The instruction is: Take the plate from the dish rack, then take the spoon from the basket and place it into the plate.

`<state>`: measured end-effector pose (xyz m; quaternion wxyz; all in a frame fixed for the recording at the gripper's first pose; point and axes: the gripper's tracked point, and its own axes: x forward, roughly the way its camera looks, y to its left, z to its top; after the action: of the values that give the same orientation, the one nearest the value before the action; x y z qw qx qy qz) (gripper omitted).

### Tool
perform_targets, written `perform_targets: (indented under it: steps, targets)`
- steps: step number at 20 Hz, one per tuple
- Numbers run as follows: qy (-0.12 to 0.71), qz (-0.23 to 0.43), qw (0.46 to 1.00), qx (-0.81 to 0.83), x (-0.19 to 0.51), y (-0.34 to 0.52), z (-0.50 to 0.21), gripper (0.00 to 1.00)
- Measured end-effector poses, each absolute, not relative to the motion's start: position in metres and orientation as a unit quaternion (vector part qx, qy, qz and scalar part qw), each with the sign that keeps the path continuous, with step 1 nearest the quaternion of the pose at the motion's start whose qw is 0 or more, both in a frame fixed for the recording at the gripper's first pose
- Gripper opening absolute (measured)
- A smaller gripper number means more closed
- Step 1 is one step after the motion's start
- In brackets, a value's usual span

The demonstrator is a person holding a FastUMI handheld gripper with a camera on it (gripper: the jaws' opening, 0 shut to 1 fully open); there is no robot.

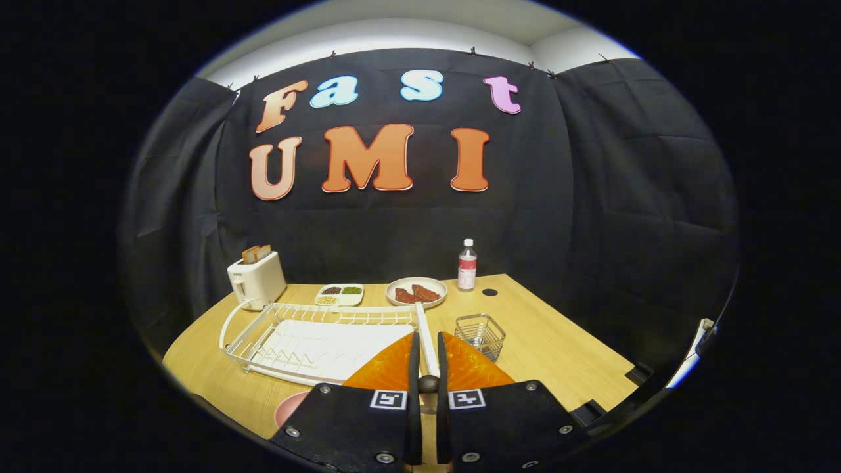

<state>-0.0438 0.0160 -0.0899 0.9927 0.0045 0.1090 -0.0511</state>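
My gripper (427,336) is shut on a white spoon handle (430,360), which stands up between the two fingers. A dark round knob sits low between them. It hovers above the near edge of the wooden table. The pink plate (291,407) lies on the table below and to the left of the fingers, mostly hidden by the gripper body. The white wire dish rack (309,341) stands just beyond the left finger with no plate in it. Just ahead of the right finger is the small wire basket (480,335), which looks empty.
At the back of the table stand a white toaster (256,281) with bread, a divided snack tray (340,294), a plate of reddish food (416,292) and a bottle (467,265). A dark round hole (489,292) lies near the bottle. The table edge drops off right of the basket.
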Motion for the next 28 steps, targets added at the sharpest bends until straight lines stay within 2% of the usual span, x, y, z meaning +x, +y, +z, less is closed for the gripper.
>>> perform_targets:
  steps: [12,21,28]
  targets:
    - [0.118,0.056,0.991,0.009,-0.042,0.127,-0.135,0.09]
    - [0.078,0.063,0.993,-0.063,-0.051,0.153,-0.159,0.09]
    - [0.122,0.057,0.990,-0.040,-0.071,0.150,-0.197,0.11]
